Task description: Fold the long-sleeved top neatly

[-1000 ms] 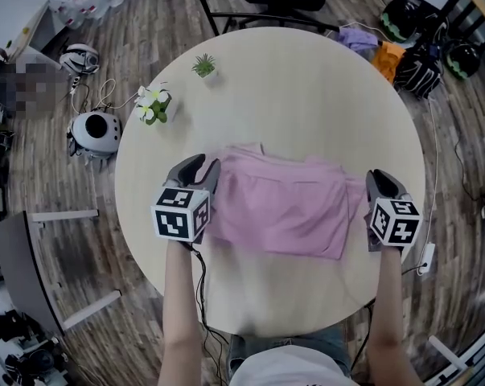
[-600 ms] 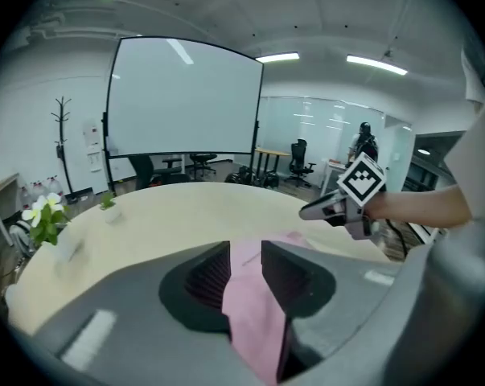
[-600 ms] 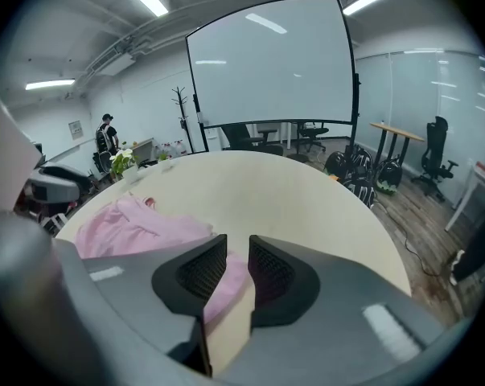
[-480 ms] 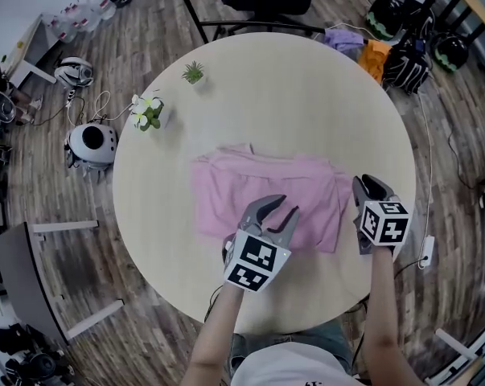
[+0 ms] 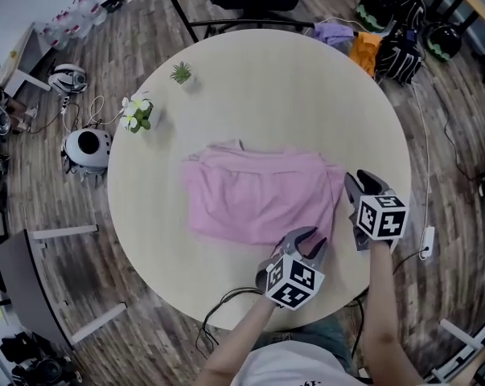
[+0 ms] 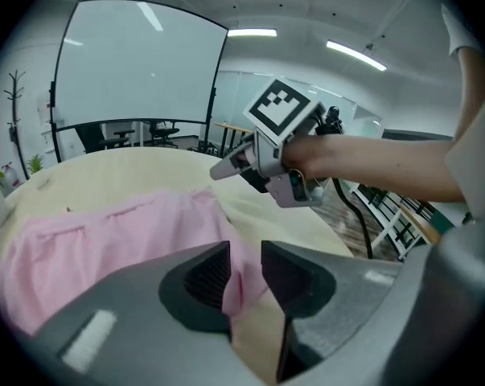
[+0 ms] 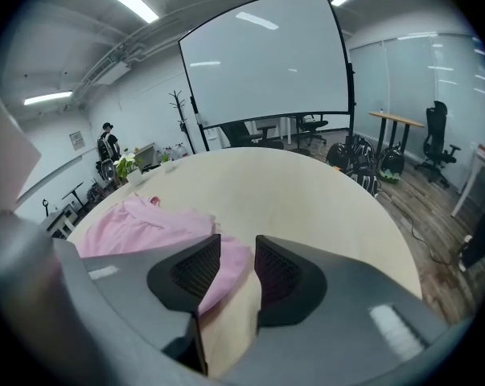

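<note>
The pink long-sleeved top [image 5: 254,195] lies folded into a rough rectangle on the round beige table [image 5: 258,79]. My left gripper [image 5: 306,238] hovers at the top's near right corner, jaws a little apart; in the left gripper view [image 6: 244,276] pink cloth [image 6: 105,248] shows in the gap without being pinched. My right gripper [image 5: 357,182] stands at the top's right edge. Its jaws [image 7: 236,268] have just been opening, and the pink hem [image 7: 226,268] lies loose between them. The right gripper [image 6: 262,155] also appears in the left gripper view, just past the cloth.
Two small potted plants [image 5: 137,112] [image 5: 181,73] stand at the table's far left. Purple and orange clothes [image 5: 351,40] lie at the far right rim. A cable [image 5: 226,302] hangs off the near edge. A round white device [image 5: 85,147] sits on the floor at the left.
My left gripper has swept from the top's left edge across to its near right corner. The right gripper has stayed at the right edge and its jaws have parted.
</note>
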A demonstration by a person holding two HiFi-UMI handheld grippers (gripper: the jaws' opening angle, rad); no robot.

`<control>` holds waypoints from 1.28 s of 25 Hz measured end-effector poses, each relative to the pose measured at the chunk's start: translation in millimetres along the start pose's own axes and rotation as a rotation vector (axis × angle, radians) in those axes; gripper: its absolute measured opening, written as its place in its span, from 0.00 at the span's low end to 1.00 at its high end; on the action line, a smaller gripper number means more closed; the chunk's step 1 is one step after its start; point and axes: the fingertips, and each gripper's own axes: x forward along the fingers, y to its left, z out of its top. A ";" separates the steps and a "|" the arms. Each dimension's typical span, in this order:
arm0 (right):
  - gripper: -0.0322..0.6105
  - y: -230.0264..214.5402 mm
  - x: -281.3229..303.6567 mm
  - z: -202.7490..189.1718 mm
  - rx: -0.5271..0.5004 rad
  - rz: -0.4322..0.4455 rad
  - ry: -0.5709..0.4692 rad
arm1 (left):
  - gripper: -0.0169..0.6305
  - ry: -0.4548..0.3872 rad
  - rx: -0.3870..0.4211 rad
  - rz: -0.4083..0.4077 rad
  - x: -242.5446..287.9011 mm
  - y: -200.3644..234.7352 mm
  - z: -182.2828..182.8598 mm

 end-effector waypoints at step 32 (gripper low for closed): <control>0.44 27.5 46.0 -24.3 -0.037 0.086 0.102 | 0.09 0.193 0.051 0.117 50.2 -25.2 -47.9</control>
